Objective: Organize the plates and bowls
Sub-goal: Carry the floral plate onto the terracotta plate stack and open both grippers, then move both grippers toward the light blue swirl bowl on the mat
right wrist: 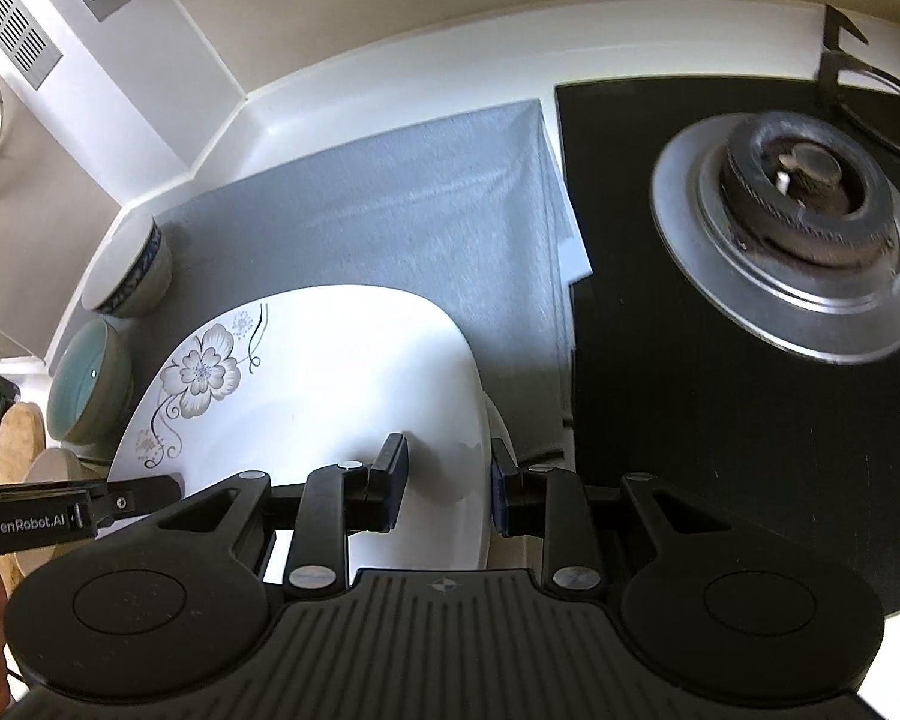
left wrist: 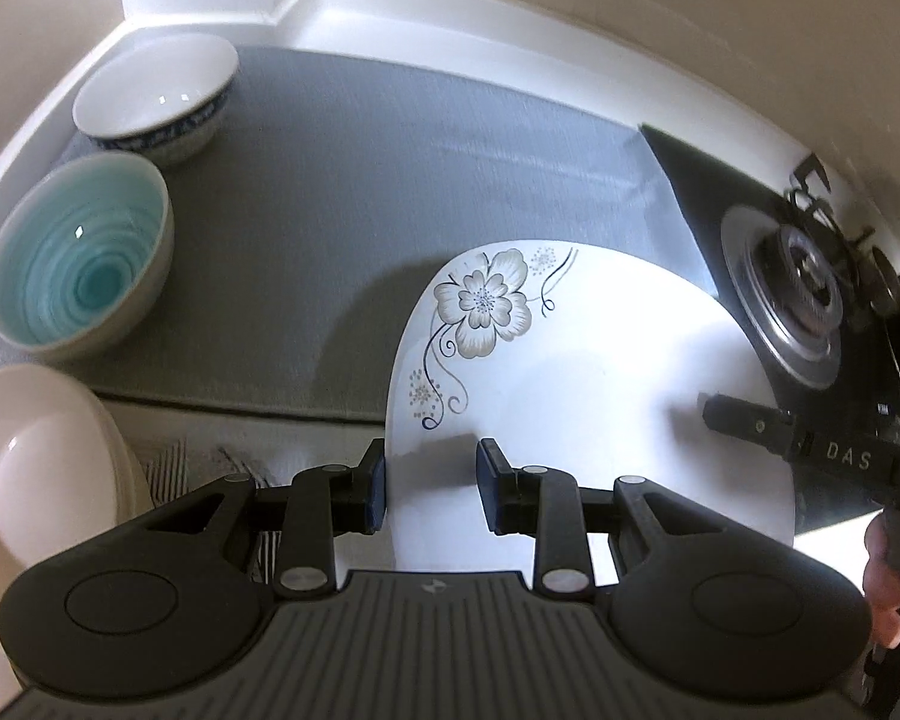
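1. While both grippers gripped it from opposite edges, the flowered plate (left wrist: 576, 396) hung above the near edge of the grey mat (left wrist: 390, 180), its painted flower toward eleven o'clock in the left wrist view.
2. The left gripper (left wrist: 431, 489) was clamped on the plate's left rim: one blue pad lay outside the edge at nine o'clock, the other sat on the plate's upper face.
3. The right gripper (right wrist: 447, 489) was clamped on the plate's right rim, one finger over the white face and the other under the edge at three o'clock in its own view.
4. In the left wrist view the right gripper's black finger reached onto the plate from four o'clock, with part of a hand (left wrist: 888, 588) behind it.
5. The teal bowl (left wrist: 81, 258) stood upright on the mat at nine o'clock, well apart from the plate.
6. The blue-patterned white bowl (left wrist: 156, 99) stood just beyond it at ten o'clock, near the corner of the white counter (left wrist: 426, 6); whether the two bowls touched could not be told.
7. A cream dish (left wrist: 42, 474) lay off the mat at eight o'clock, beside the left gripper's body, on a striped cloth (left wrist: 204, 462).
8. The gas burner (right wrist: 792, 234) sat on the black hob (right wrist: 720, 420) at two o'clock in the right wrist view, just beside the mat's right edge.
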A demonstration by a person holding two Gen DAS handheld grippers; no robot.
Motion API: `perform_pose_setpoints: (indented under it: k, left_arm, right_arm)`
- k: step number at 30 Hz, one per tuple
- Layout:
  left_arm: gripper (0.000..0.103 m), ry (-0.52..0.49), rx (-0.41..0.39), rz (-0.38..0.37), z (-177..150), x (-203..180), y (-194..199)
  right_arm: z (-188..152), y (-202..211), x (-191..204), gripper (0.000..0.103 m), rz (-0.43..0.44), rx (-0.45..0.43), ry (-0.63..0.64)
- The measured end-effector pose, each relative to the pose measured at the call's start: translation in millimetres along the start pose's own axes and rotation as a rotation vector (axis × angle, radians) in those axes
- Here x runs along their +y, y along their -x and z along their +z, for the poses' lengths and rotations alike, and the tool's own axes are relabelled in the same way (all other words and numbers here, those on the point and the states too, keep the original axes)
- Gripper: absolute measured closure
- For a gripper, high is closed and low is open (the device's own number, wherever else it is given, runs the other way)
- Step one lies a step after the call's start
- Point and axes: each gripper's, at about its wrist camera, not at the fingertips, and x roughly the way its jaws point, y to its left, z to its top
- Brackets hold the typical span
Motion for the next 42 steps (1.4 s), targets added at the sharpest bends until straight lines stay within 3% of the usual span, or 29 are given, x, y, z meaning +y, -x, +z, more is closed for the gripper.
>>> perform_pose_setpoints:
  k: [19, 24, 27, 29, 36, 41, 42]
  left_arm:
    - [0.068, -0.078, -0.01, 0.067, -14, -14, -7]
    - [0.068, -0.085, -0.008, 0.064, -14, -14, -8]
    - [0.068, -0.079, -0.017, 0.045, -13, -13, -5]
    - [0.066, -0.069, -0.024, 0.035, -14, -12, -1]
    - [0.022, -0.052, -0.055, 0.028, -13, -9, 7]
    - [0.014, -0.057, -0.056, -0.005, -15, -11, 14]
    - [0.007, -0.058, -0.056, -0.012, -15, -11, 16]
  right_arm:
    - [-13, 6, 4, 0.075, -0.028, -0.028, 0.048]
    - [-13, 7, 6, 0.075, -0.039, -0.023, 0.064]
    - [-14, 9, 10, 0.072, -0.099, -0.032, 0.103]
    - [-12, 16, 10, 0.071, -0.082, -0.055, 0.107]
    - [-9, 15, 3, 0.071, -0.056, -0.055, 0.102]
    - [-10, 15, 3, 0.07, -0.053, -0.045, 0.087]
    - [-10, 17, 3, 0.064, -0.051, -0.046, 0.085]
